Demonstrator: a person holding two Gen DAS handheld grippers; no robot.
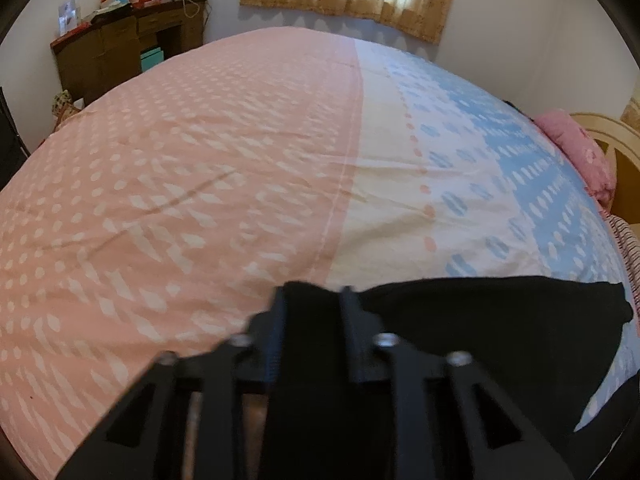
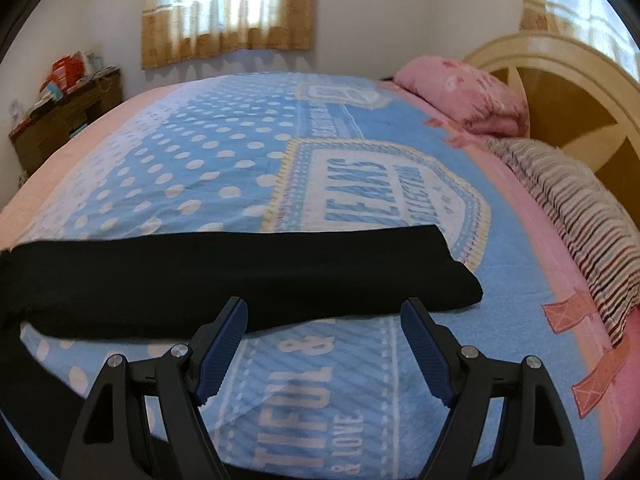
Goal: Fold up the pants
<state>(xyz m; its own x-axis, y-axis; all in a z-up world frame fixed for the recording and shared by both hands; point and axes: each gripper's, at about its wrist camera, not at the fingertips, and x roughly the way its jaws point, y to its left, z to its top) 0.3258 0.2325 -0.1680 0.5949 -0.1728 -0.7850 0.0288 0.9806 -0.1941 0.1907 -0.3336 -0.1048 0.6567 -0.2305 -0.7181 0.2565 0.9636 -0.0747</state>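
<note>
Left gripper (image 1: 312, 300) is pinching black pants (image 2: 240, 272); right gripper (image 2: 324, 316), spread, is hovering near the long edge running left-right.

A wide bed (image 2: 532, 240) fills both views, covered by a printed sheet (image 1: 200, 160): pink with white flecks toward 9 o'clock, a cream band in the middle, then blue with white dots and lettered badges toward 3 o'clock. Black pants (image 2: 240, 276) lie flat across the sheet's near edge at 6 o'clock, stretched from 9 to 3 o'clock as a long band. At 2 o'clock, by the headboard (image 2: 568, 92), a pink pillow (image 2: 464, 96) rests on the bed, and a striped pillow (image 2: 580, 216) lies just beside it.
</note>
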